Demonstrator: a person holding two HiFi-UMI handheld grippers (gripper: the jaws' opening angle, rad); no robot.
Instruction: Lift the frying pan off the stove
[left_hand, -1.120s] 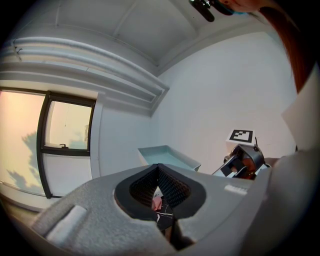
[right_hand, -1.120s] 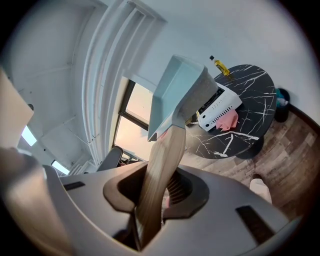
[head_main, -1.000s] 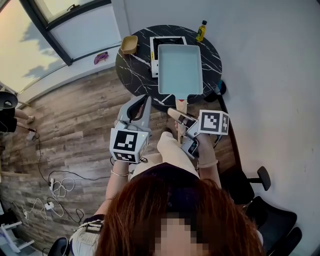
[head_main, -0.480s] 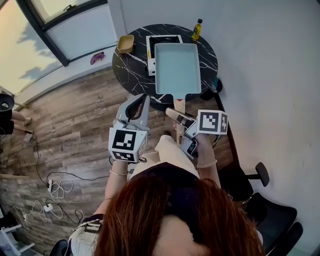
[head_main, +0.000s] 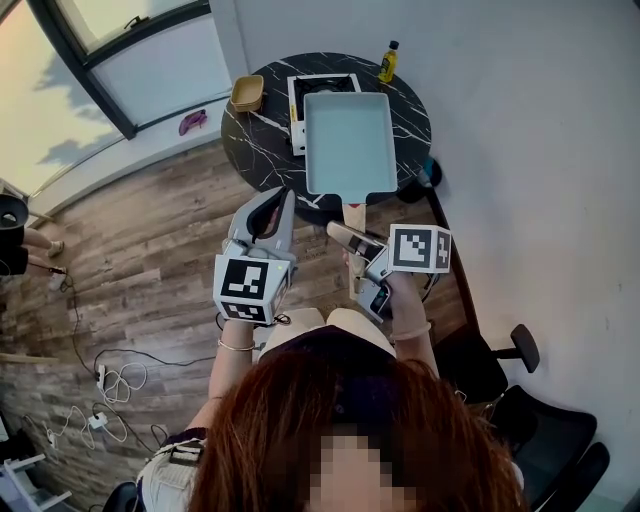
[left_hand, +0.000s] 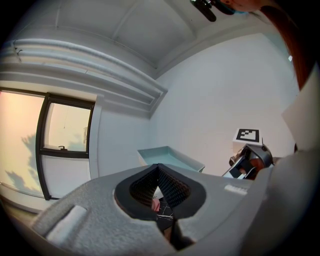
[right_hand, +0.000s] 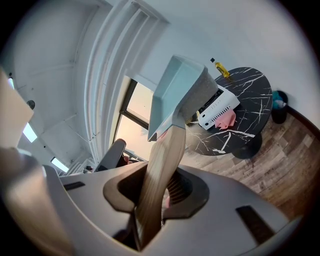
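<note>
Pale teal rectangular frying pan (head_main: 350, 142), wooden handle pinched between the right gripper (head_main: 350, 238) jaws, body sticking out ahead of them, up in the air. White stove (head_main: 322, 83) sits farther out, not touching it.

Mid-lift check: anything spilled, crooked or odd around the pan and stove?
Nothing stands out. The pale blue rectangular frying pan is held clear of the white portable stove, empty, its wooden handle clamped in the right gripper. Nothing is spilled on the black marble table.

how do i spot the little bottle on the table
Find the round black marble table by the white wall. At its far edge, right of the white stove, stands the bottle: the only upright thing there, yellow with a dark cap.
</note>
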